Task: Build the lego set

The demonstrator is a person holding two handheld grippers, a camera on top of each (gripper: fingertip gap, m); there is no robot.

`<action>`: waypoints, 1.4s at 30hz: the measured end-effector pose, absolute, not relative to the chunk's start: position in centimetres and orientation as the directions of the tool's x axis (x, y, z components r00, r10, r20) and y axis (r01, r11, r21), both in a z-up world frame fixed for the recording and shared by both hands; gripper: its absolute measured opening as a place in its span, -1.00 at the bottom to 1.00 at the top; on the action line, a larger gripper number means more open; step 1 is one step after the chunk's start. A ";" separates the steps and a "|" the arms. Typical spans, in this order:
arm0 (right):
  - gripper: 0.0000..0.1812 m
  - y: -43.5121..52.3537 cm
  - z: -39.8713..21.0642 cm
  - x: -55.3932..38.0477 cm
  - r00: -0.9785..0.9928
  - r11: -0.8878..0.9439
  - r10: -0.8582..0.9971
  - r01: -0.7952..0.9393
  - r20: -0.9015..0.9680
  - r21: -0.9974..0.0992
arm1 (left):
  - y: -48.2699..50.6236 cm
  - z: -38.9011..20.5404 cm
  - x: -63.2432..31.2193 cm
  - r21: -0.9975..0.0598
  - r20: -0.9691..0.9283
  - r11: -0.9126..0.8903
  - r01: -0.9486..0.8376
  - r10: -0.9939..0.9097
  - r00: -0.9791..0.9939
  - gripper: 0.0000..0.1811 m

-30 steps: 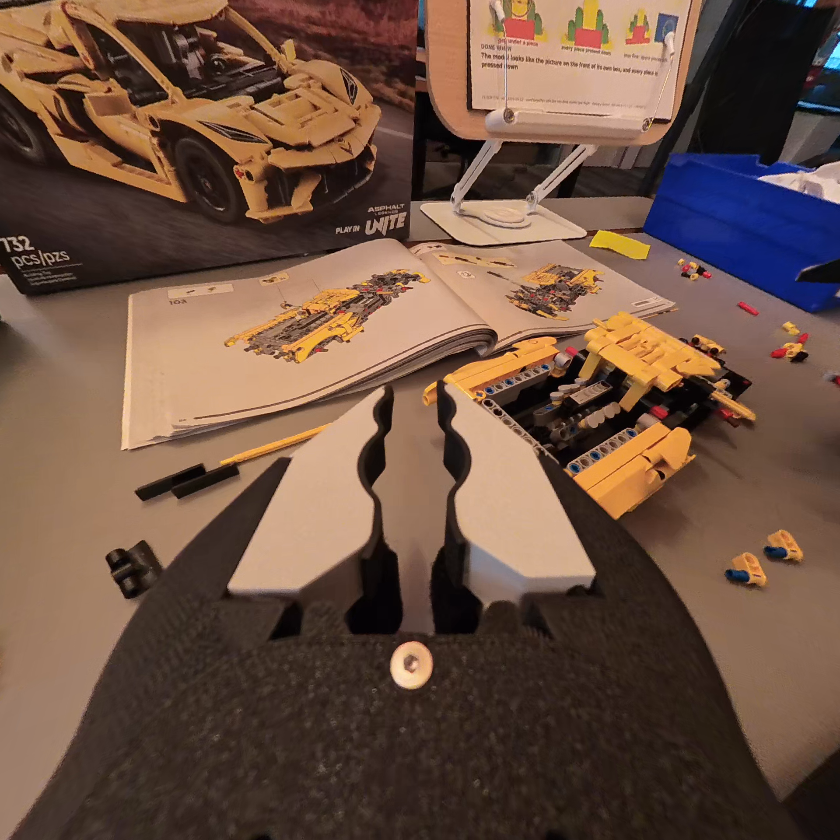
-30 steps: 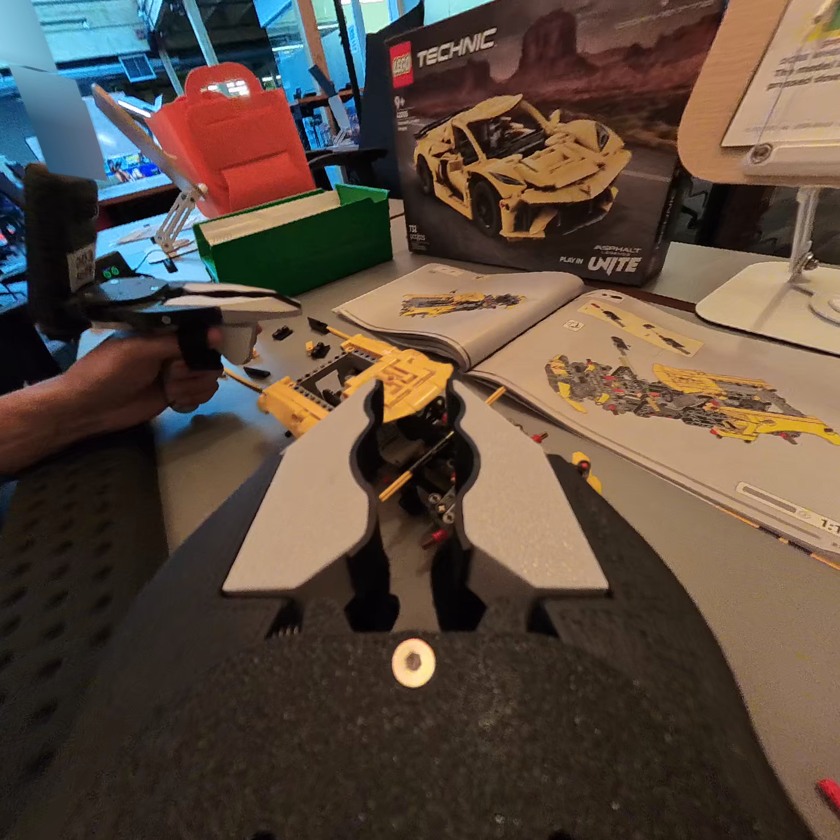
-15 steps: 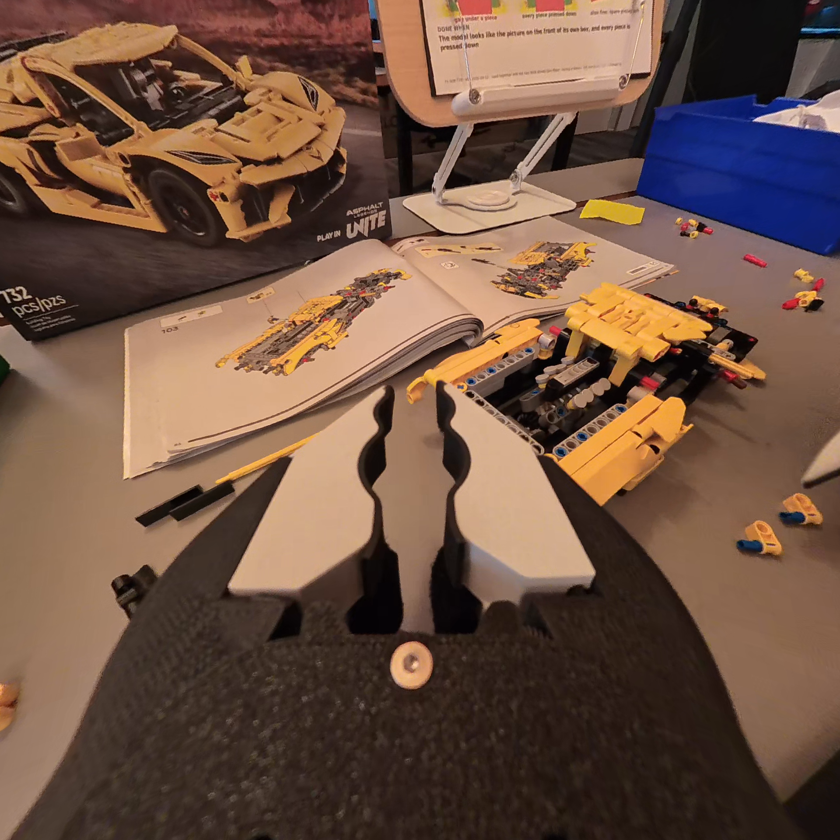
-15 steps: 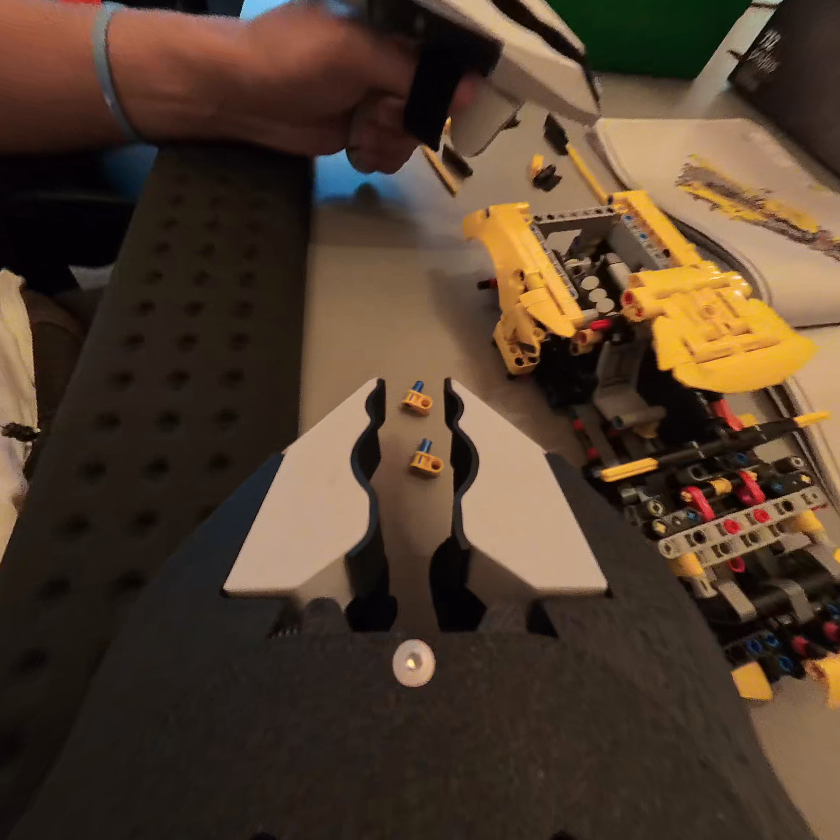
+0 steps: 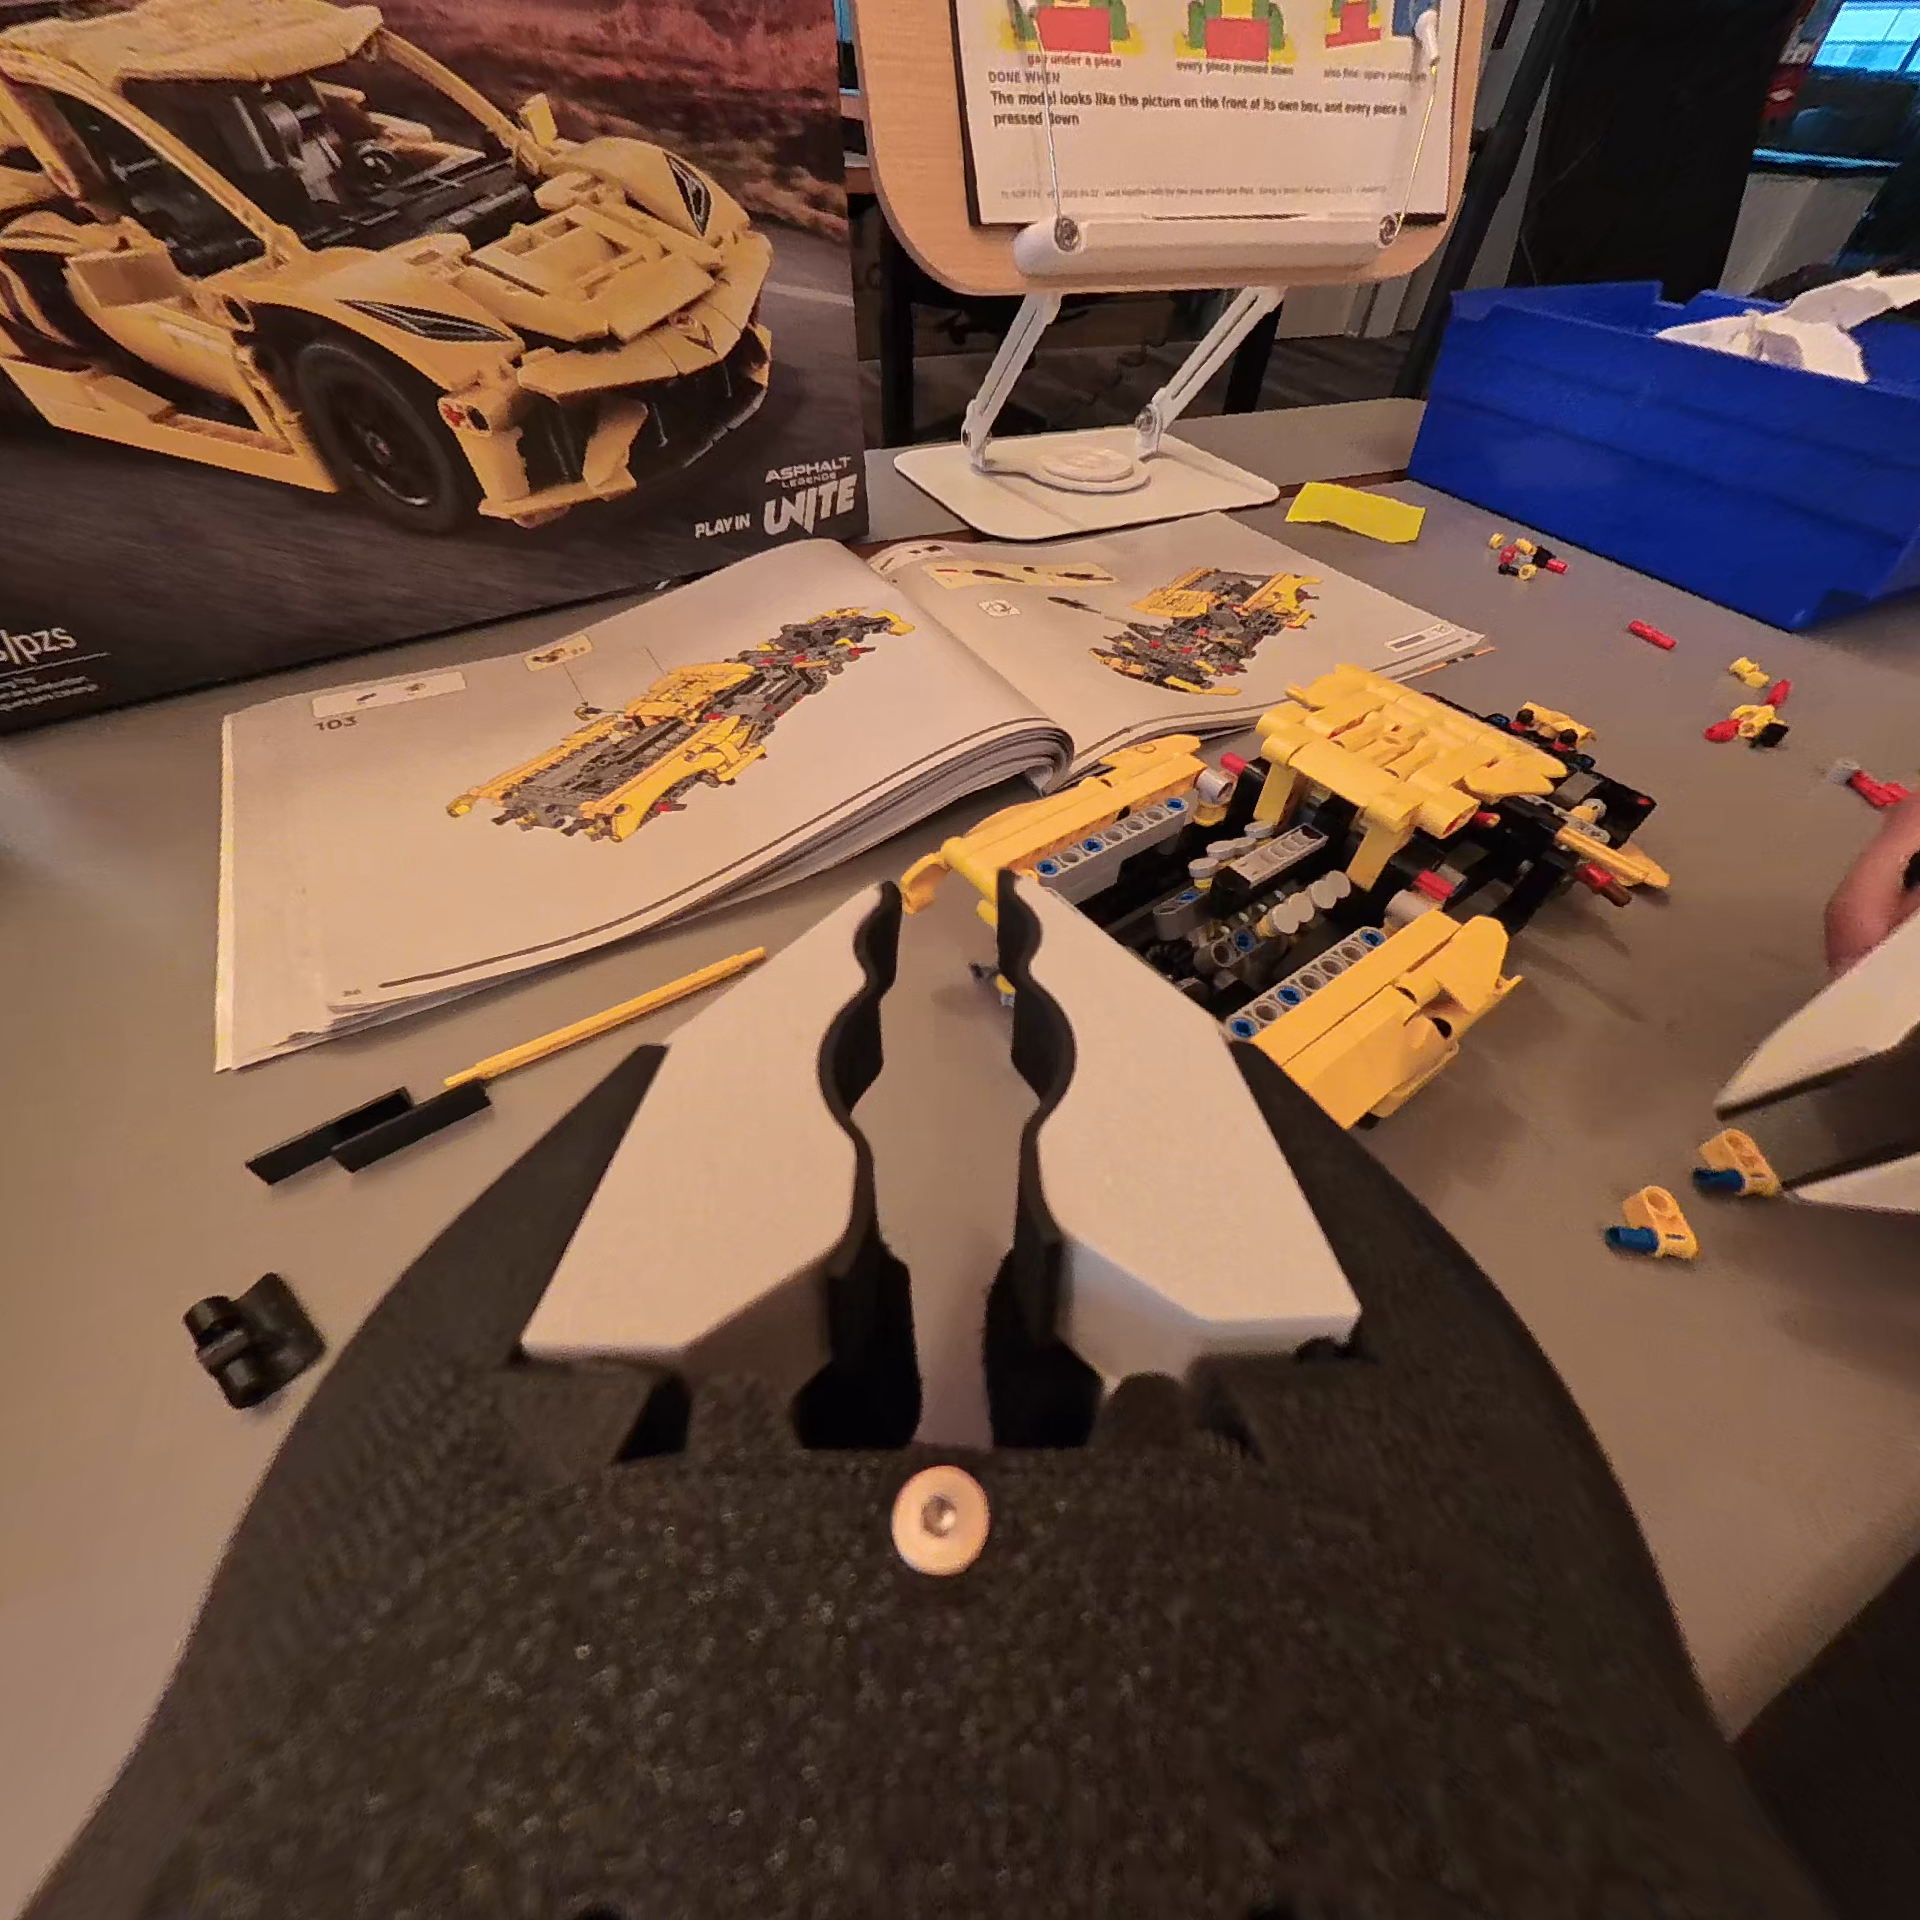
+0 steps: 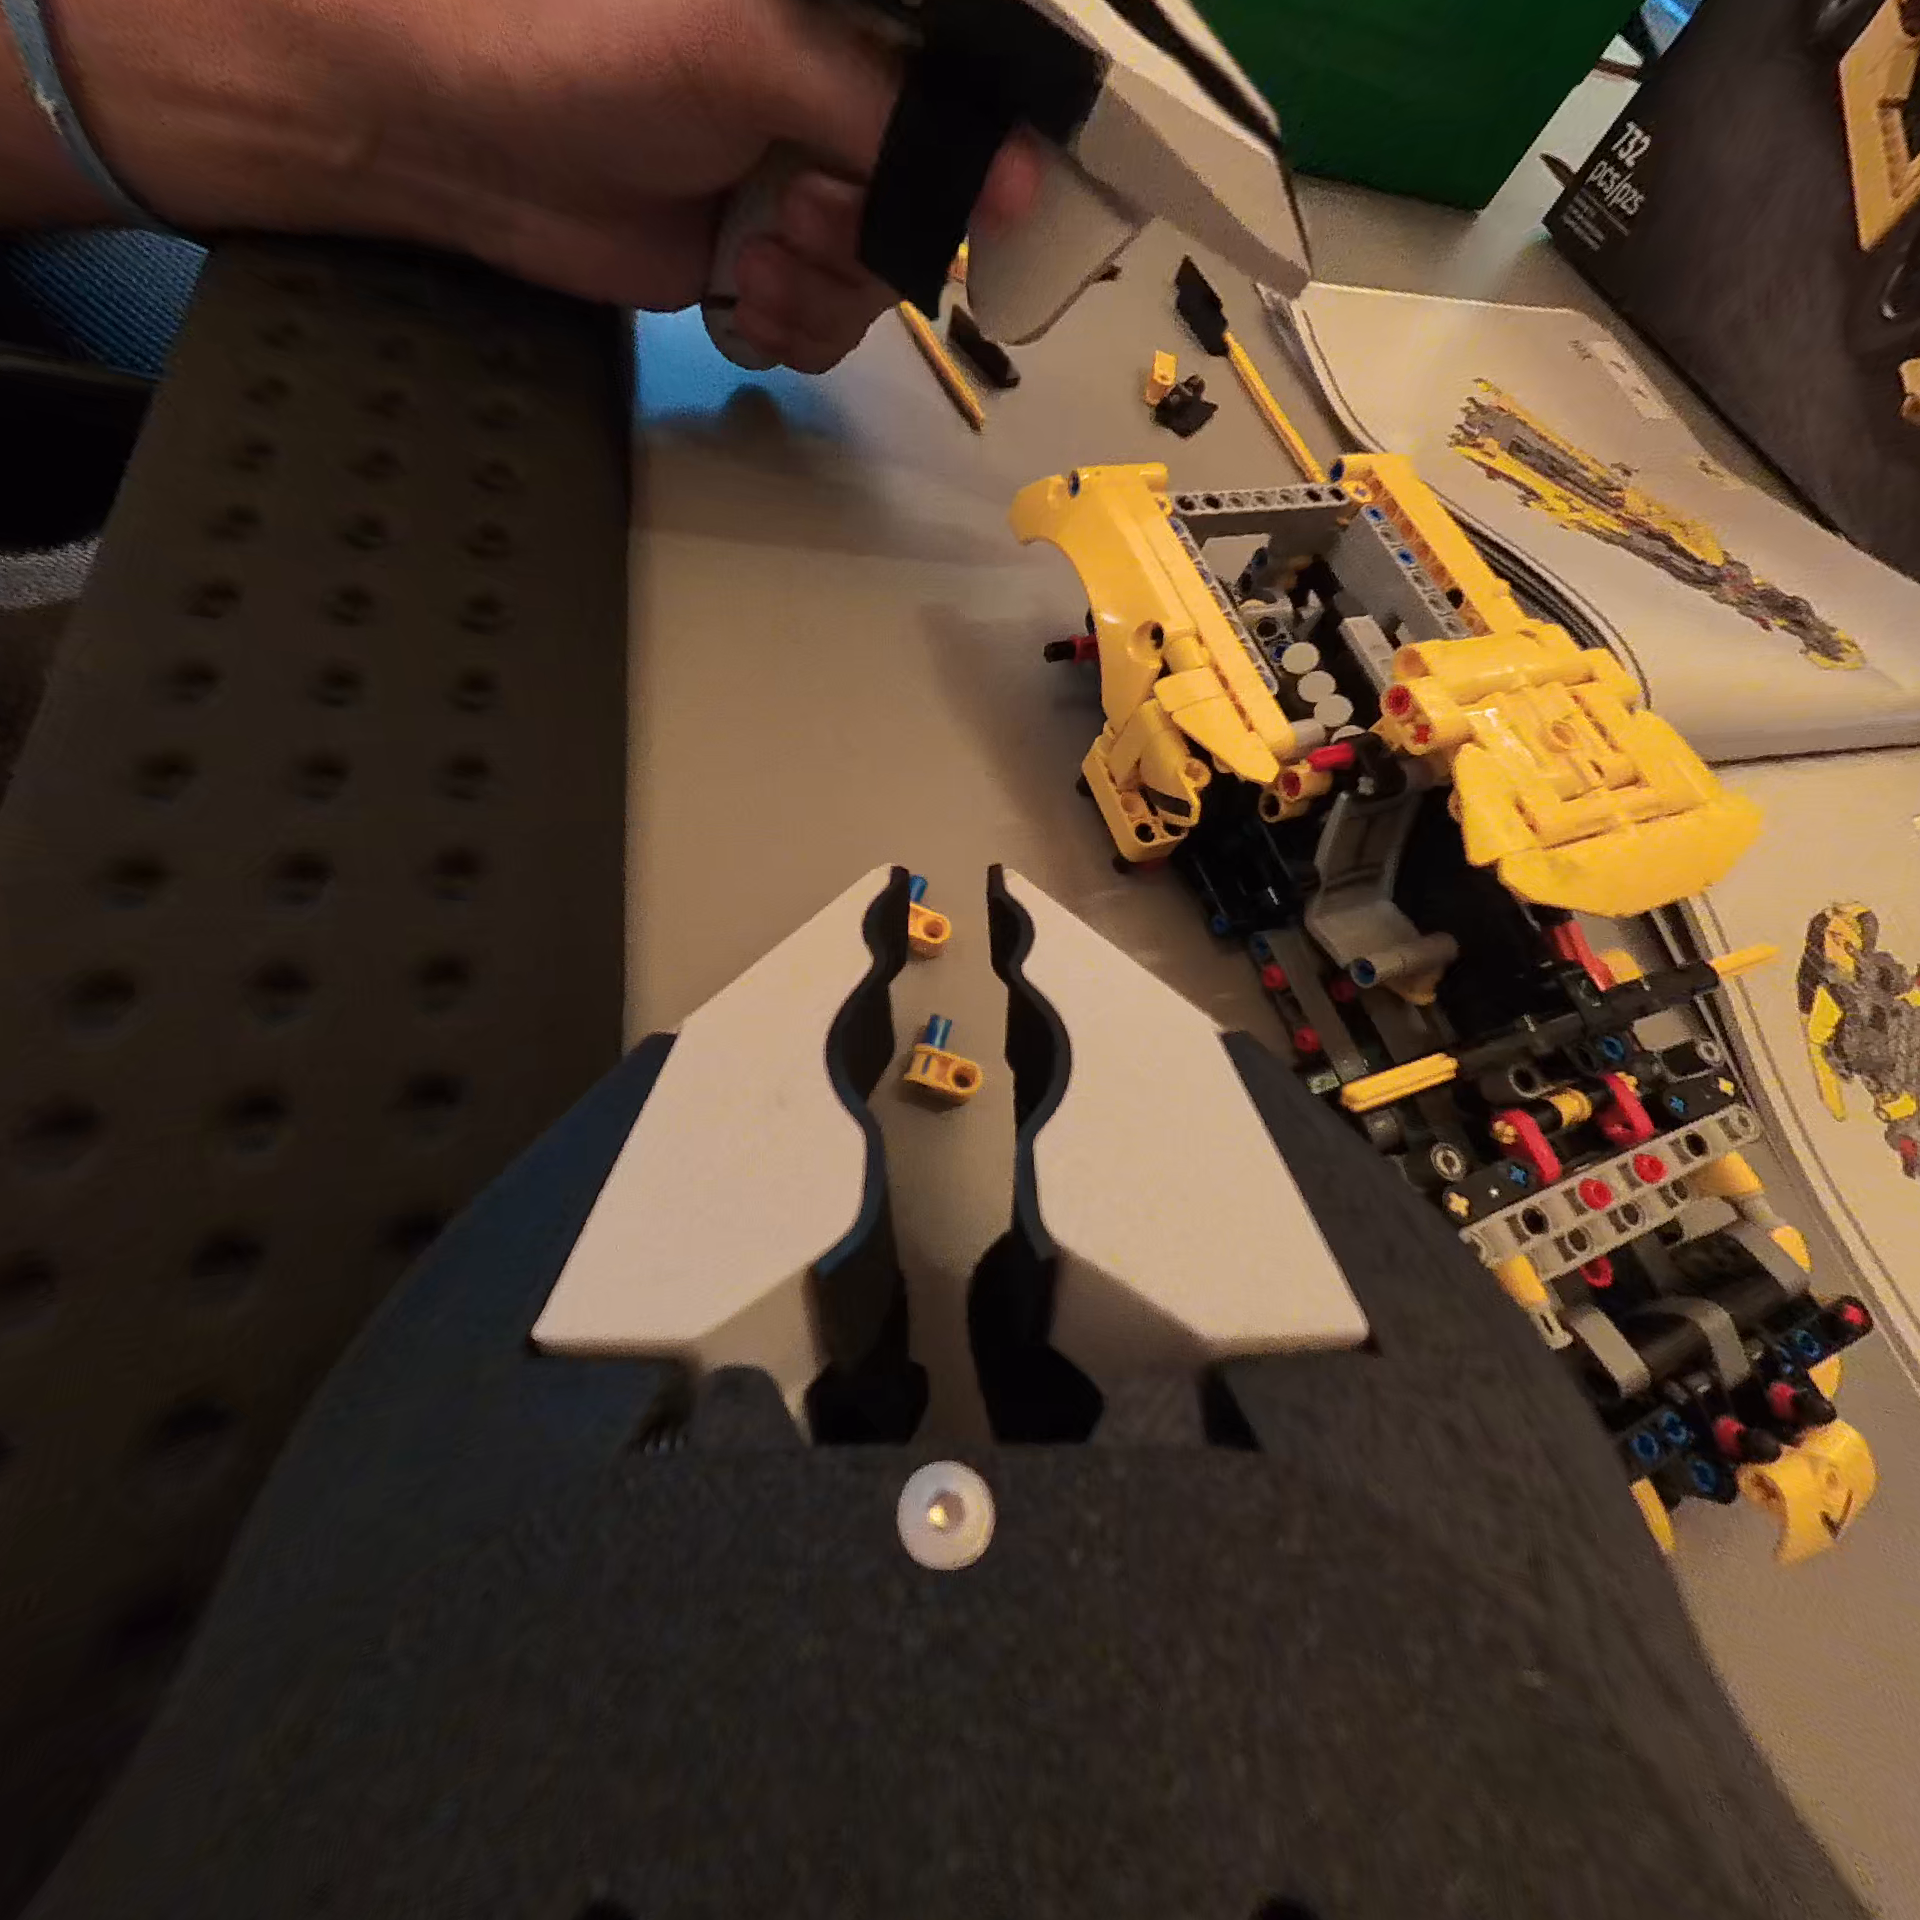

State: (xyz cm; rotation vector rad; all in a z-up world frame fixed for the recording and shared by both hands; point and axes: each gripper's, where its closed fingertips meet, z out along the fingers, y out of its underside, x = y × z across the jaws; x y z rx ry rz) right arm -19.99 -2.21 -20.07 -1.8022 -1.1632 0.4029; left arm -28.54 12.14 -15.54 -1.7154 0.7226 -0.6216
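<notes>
Left wrist view, left to right: black hinge piece (image 5: pixel 252 1340) on the grey table (image 5: pixel 125 1195), then two black bars (image 5: pixel 364 1132) with a thin yellow rod (image 5: pixel 608 1018) just beside them. Behind these the open instruction book (image 5: pixel 644 790) lies flat, with the car box (image 5: pixel 416 312) standing behind it and a document stand (image 5: pixel 1143 312) to the box's right. Left gripper (image 5: pixel 940 899) hovers over bare table, jaws apart with a narrow gap, holding nothing; its tips sit just in front of the half-built yellow car (image 5: pixel 1340 883), which rests on the table just beside the book's right page. Right of the car, two small yellow connectors with blue pins (image 5: pixel 1652 1226) lie near the right gripper (image 5: pixel 1839 1132), entering from the edge. Blue bin (image 5: pixel 1662 468) far right, loose red and yellow bits (image 5: pixel 1756 717) near it.

Right wrist view: perforated dark panel (image 6: pixel 260 727) on the left, a hand (image 6: pixel 468 145) gripping the left gripper's handle at top. Right gripper (image 6: pixel 943 883) has jaws apart and empty, both connectors showing in the gap between its fingers. Car on the right.
</notes>
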 end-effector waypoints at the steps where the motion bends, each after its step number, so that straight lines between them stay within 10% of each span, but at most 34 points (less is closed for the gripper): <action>1: -0.84 -2.2 -20.2 -19.9 0.502 -0.132 0.842 0.547 0.197 -0.827 | 12.1 -15.6 -28.5 -0.969 0.041 -0.194 -0.154 -0.739 0.672 -0.80; 42: -0.74 -2.4 -22.9 -20.3 0.485 -0.203 0.855 0.639 0.184 -0.742 | 11.9 -16.0 -28.1 -0.963 0.059 -0.216 -0.163 -0.756 0.652 -0.80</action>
